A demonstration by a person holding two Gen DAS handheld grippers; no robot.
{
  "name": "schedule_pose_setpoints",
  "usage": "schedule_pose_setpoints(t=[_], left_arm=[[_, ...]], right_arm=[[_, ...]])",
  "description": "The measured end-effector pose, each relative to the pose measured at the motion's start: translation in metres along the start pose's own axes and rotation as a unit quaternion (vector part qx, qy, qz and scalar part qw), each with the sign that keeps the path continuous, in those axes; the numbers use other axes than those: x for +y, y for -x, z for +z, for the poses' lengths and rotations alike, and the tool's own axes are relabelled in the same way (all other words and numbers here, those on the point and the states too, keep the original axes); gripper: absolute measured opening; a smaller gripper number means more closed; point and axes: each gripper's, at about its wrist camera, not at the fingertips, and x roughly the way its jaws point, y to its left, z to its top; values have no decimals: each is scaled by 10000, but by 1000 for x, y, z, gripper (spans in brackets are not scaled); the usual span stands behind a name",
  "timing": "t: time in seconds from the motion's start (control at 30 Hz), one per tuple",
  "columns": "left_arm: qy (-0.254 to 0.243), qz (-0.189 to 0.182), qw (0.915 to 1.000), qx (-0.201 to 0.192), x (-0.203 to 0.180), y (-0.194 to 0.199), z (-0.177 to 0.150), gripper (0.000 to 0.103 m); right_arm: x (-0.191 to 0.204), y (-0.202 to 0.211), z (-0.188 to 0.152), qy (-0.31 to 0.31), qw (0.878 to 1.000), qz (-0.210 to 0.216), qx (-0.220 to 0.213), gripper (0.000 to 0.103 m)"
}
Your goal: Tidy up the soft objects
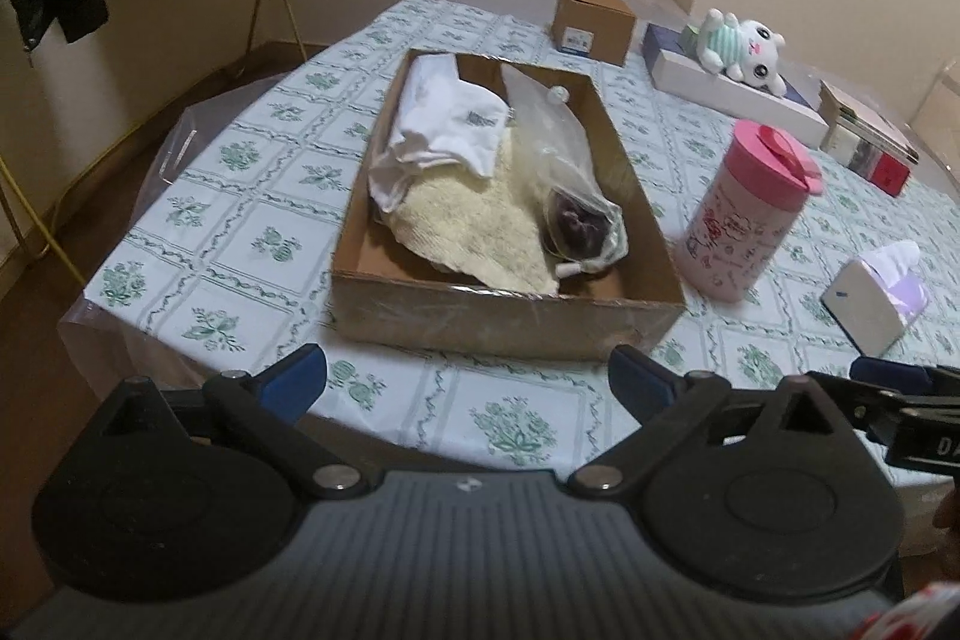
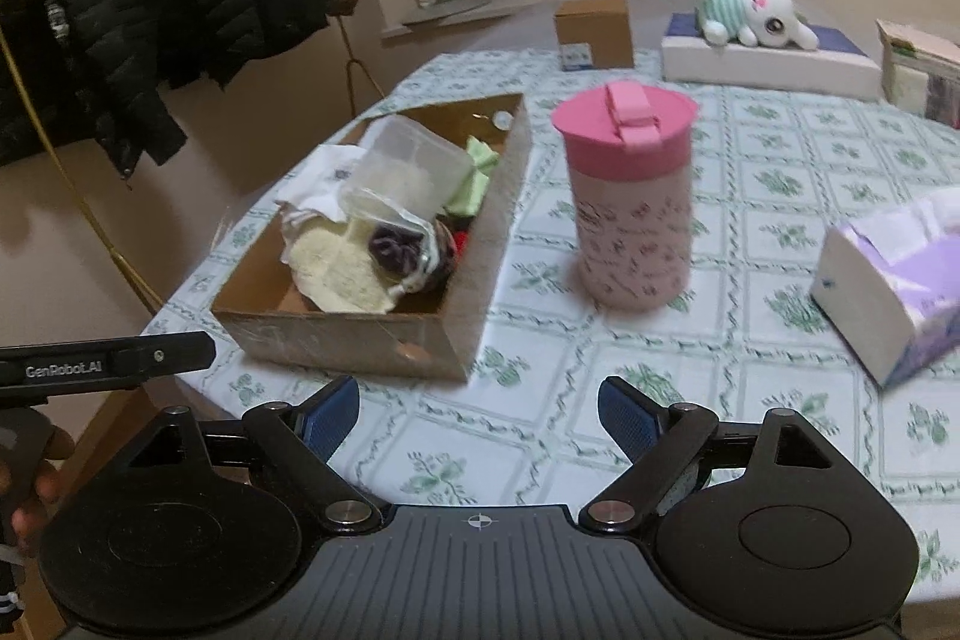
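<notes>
Left gripper (image 1: 468, 382): jaws are standing wide apart, nothing between them, hovering over the tablecloth (image 1: 198, 214) just short of the cardboard box (image 1: 510, 322).
Right gripper (image 2: 478, 409): jaws are gaping, empty, pointing toward the pink cup (image 2: 627, 202).
Box contents: white cloth (image 1: 447, 118), cream towel (image 1: 474, 226) and a clear bag (image 1: 564, 160) with something dark inside are lying heaped in it.
Plush toy (image 2: 753, 7): lying on a white slab at the table's far side, well apart from the box.
Step (judged): between placements, both tools free.
Next move (judged): reaching past the cup for the plush without tipping it.
</notes>
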Motion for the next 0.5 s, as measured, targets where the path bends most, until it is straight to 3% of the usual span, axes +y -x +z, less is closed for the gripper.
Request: schedule_pose_setpoints(t=[0.5], left_arm=[[-362,72,9993,34,-27,-4,-8,99]], right_arm=[[-4,7,-7,-27,9997,-230,66,86]])
